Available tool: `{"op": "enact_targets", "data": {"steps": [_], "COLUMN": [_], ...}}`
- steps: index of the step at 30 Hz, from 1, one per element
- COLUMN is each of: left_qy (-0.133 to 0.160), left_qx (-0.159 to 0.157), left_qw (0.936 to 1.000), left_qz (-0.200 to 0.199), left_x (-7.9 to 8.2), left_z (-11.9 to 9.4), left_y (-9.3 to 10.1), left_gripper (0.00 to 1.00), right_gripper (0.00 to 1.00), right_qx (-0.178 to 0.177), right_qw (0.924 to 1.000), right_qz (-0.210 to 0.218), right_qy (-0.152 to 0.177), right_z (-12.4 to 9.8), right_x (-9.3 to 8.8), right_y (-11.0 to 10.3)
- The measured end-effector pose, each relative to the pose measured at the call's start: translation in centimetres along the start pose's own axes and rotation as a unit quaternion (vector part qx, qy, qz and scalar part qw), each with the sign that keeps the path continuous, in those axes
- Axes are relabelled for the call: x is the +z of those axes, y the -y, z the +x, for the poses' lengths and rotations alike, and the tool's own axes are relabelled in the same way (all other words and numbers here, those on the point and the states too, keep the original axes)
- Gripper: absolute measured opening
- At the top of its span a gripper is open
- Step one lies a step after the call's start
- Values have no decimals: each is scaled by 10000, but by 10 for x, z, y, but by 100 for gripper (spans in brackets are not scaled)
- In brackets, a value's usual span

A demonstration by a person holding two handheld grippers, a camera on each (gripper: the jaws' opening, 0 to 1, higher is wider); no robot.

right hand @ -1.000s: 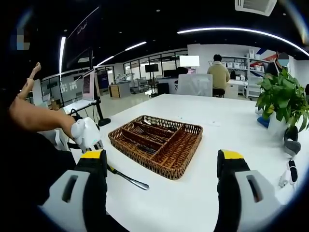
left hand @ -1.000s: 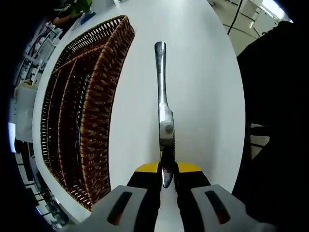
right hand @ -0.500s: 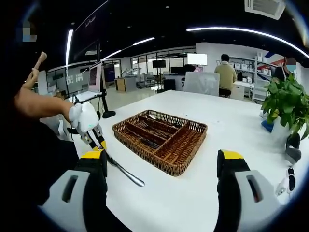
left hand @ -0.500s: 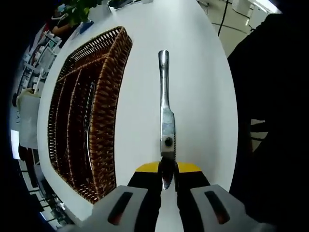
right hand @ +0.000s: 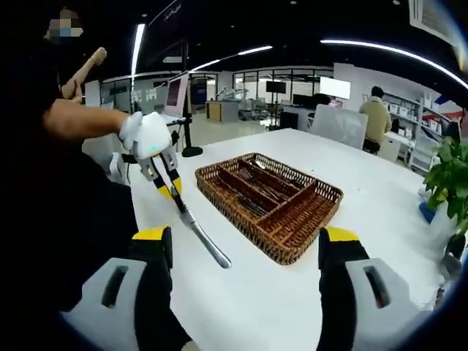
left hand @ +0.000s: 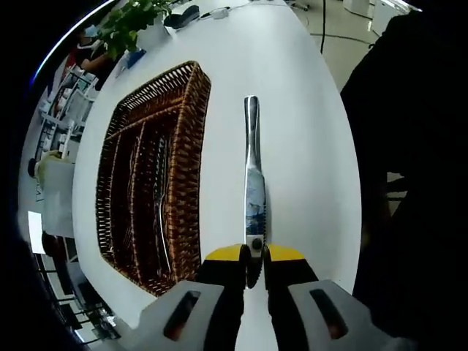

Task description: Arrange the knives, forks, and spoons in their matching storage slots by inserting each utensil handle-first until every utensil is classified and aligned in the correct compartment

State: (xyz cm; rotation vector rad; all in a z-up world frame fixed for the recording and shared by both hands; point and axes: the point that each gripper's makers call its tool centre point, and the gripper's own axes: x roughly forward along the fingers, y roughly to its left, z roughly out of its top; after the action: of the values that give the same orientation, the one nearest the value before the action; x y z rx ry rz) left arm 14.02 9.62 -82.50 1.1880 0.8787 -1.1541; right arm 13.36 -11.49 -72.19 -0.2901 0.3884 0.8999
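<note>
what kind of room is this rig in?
Likely an open-plan office or lab: a large white table with a wicker cutlery tray, wall screens and strip ceiling lights behind, a person seated at a desk, and a potted plant.

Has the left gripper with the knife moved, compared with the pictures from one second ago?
Yes. In the right gripper view, the left gripper and its knife have risen against the wicker tray; the handle tip is now level with the tray's near edge.

A glossy metal knife (left hand: 252, 183) lies over a smooth matt white table (left hand: 300, 110) beside a rough woven wicker tray (left hand: 186, 168).
</note>
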Motion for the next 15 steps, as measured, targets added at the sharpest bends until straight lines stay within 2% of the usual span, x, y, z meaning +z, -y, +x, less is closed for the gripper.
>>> {"op": "enact_targets", "data": {"steps": [3,6,11,15], "left_qy": [6,5,-14,-32], "left_qx": [1,5,-29,-8], "left_qw": [10000,10000,9999,9998], "left_qz": [40,86,130,195], "left_x": [0,0,1,2], "left_z": [0,0,-1,-2], "left_y": [-1,-2,-1,-1], "left_gripper": [8,8,8,8], "right_gripper": [69,63,55,50], "right_qx": [491,893,1207,1415], "right_qw": [9982,9948,9890,9851], "right_qz": [-283,-451,-652,-739], "right_qy": [-179,-191,-555,-639], "right_z": [15,35,70,89], "right_x": [-8,-15,-42,-49], "right_y": [-17,-30,-35,-40]}}
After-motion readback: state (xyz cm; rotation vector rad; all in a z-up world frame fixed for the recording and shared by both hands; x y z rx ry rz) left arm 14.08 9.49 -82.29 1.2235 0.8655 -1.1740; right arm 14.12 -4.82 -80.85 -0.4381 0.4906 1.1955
